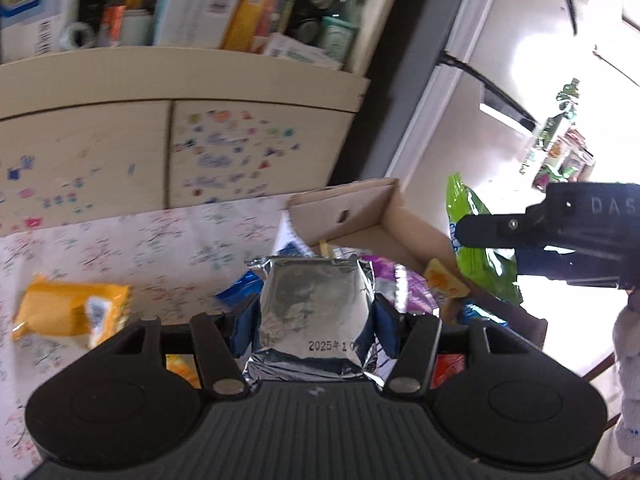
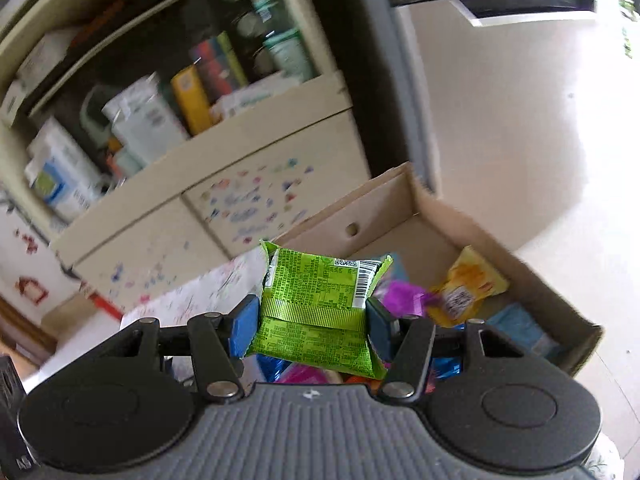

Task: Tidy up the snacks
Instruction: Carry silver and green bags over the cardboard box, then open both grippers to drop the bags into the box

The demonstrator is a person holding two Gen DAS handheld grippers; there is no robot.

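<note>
My left gripper (image 1: 316, 316) is shut on a silver foil snack packet (image 1: 314, 312) with a printed date, held above the table in front of the cardboard box (image 1: 360, 216). My right gripper (image 2: 312, 316) is shut on a green snack packet (image 2: 316, 300), held over the near end of the same cardboard box (image 2: 532, 280). The right gripper also shows in the left wrist view (image 1: 496, 232), with the green packet (image 1: 480, 256) in it, to the right of the box. The box holds purple (image 2: 400, 292), yellow (image 2: 464, 288) and blue packets.
A yellow snack packet (image 1: 68, 312) lies on the floral tablecloth (image 1: 140, 248) at the left. A cream cabinet with stickers (image 1: 200, 148) and cluttered shelves stands behind the table. A white wall (image 2: 520, 120) is at the right.
</note>
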